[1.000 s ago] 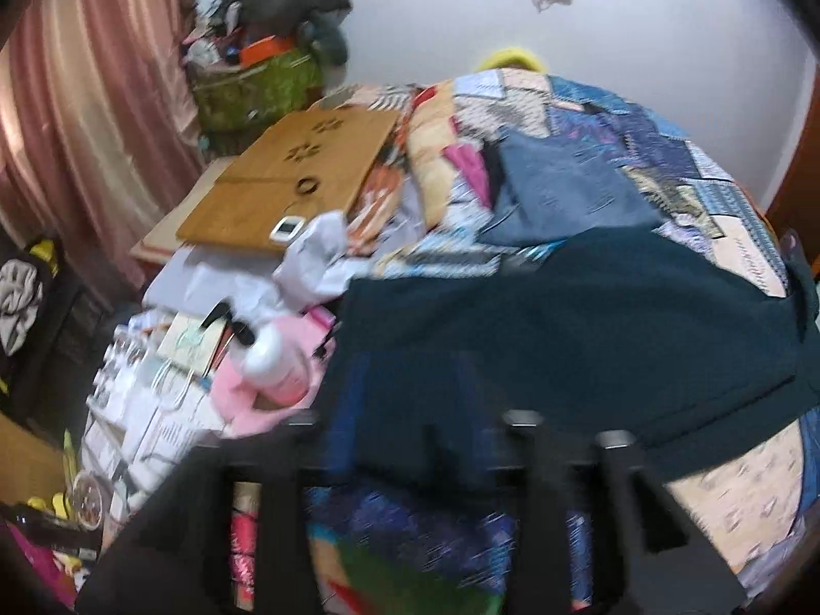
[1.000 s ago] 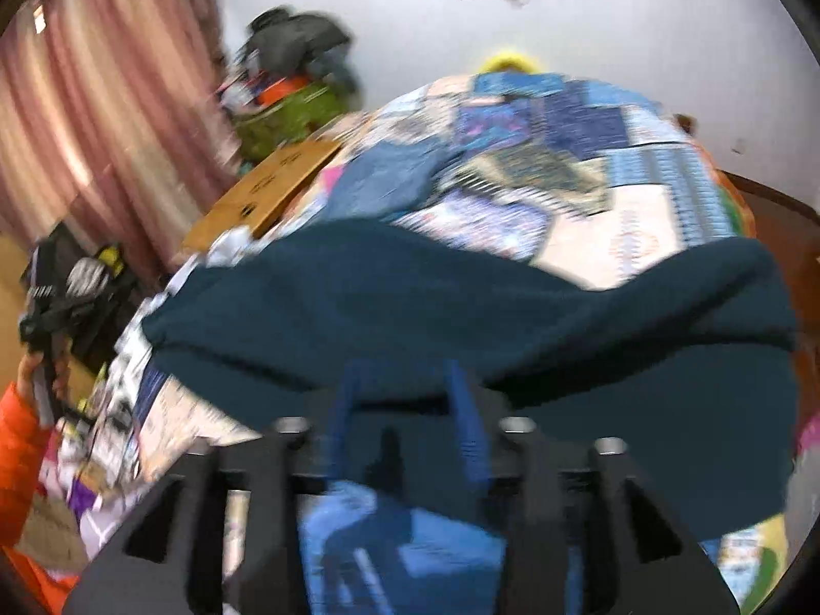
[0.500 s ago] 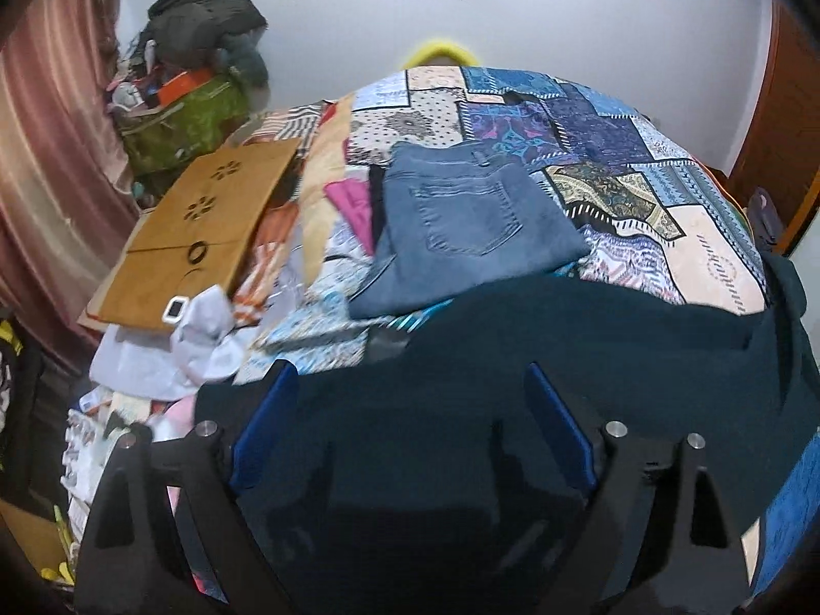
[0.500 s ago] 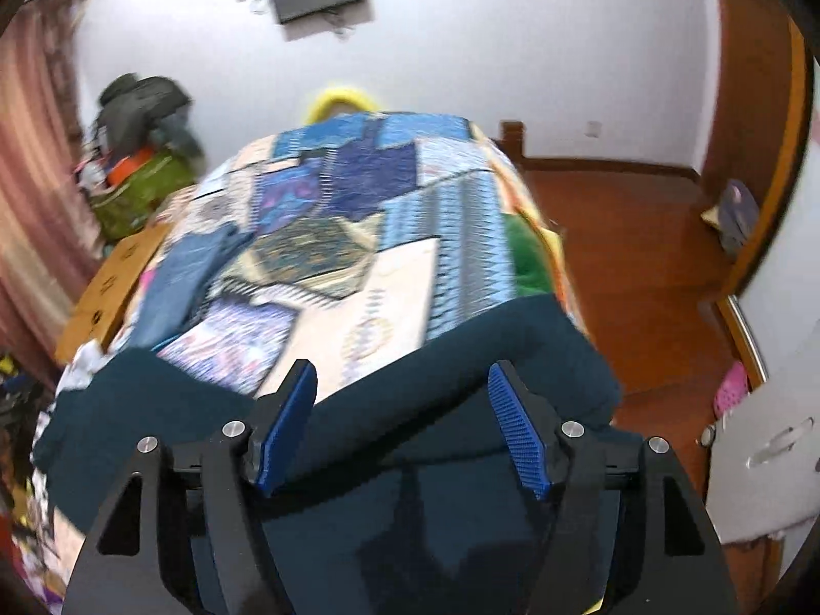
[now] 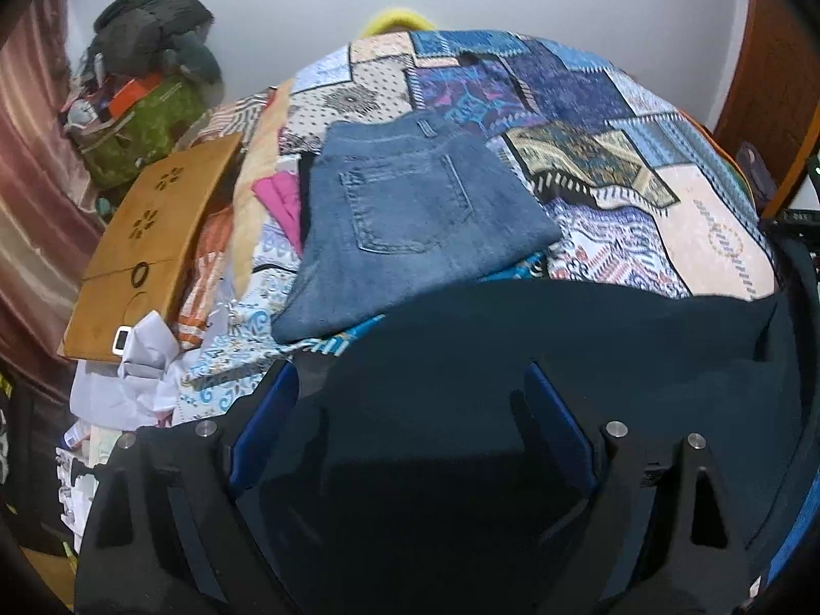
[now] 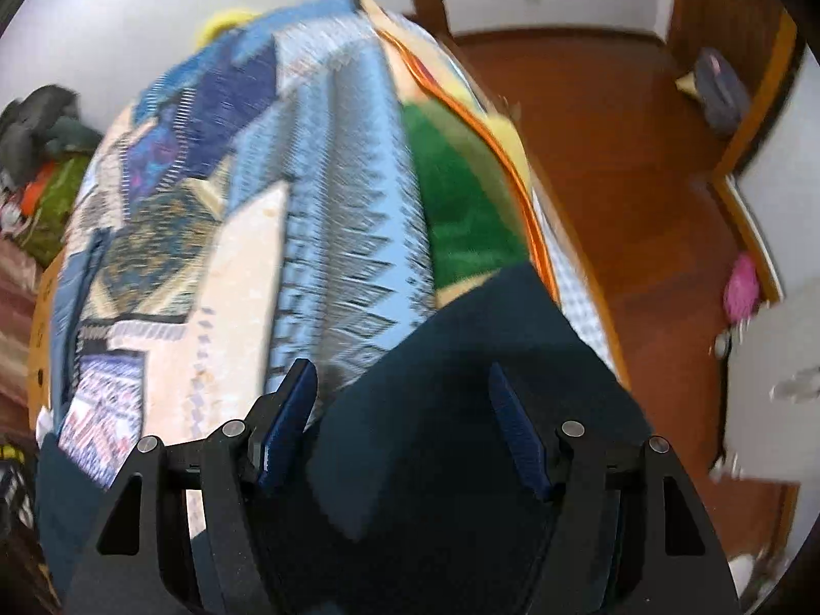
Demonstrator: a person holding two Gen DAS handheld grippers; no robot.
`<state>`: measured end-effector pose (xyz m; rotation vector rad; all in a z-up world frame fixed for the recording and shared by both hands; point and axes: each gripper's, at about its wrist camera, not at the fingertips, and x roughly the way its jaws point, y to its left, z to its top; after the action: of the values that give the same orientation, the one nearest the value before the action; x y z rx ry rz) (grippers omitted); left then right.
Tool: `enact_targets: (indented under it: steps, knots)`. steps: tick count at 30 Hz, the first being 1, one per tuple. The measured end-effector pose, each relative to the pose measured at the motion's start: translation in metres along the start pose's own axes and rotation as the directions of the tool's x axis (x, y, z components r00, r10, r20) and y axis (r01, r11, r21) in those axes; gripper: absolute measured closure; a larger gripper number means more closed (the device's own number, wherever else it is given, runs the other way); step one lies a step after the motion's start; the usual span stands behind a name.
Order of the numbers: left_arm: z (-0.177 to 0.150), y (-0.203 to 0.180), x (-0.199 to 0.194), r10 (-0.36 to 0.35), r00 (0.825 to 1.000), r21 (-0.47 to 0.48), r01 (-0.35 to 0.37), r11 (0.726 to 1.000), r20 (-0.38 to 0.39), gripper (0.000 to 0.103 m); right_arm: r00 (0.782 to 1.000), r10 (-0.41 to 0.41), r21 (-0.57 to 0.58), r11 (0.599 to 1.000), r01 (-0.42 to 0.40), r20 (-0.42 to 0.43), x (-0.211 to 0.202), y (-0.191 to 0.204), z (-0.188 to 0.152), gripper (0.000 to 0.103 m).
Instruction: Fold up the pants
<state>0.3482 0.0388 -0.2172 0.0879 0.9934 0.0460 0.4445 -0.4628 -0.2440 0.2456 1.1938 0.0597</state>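
Observation:
Dark teal pants [image 5: 589,338] lie spread across the near part of a patchwork bedspread [image 5: 615,236]. My left gripper [image 5: 410,410] hovers over them, its blue pads [image 5: 261,425] wide apart and pressing on nothing. In the right wrist view, which is blurred, one end of the pants [image 6: 487,318] reaches the bed's right edge. My right gripper [image 6: 402,420] stands open above that end, with cloth lying between the fingers but not pinched. The part of the pants under both grippers is hidden.
Folded blue jeans [image 5: 410,215] lie on the bed beyond the pants. A wooden lap table [image 5: 148,236], crumpled papers [image 5: 128,379] and a green bag [image 5: 143,128] crowd the left side. A wooden floor [image 6: 640,205] drops away to the right of the bed.
Both grippers were pinched on the pants' edge a second ago; they have opened and let it go. Both have since swung right, the right one to the bed's right edge.

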Motion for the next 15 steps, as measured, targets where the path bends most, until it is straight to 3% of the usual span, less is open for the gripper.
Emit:
enact_targets:
  steps: [6, 11, 15]
  knots:
    - [-0.001, -0.017, 0.000, -0.005, 1.000, 0.042, 0.005, 0.999, -0.009, 0.013, 0.998, -0.018, -0.040, 0.999, 0.020, 0.060, -0.021, -0.008, -0.019, 0.083]
    - [-0.004, -0.036, -0.011, -0.030, 1.000, 0.087, 0.030, 0.996, -0.007, 0.013, 0.991, 0.010, -0.072, 0.997, -0.001, 0.131, -0.072, -0.020, -0.038, 0.089]
    - [-0.008, -0.056, -0.018, -0.060, 0.998, 0.111, 0.062, 0.992, -0.024, 0.013, 0.968, 0.045, -0.089, 0.996, -0.024, 0.247, -0.133, -0.027, -0.059, 0.089]
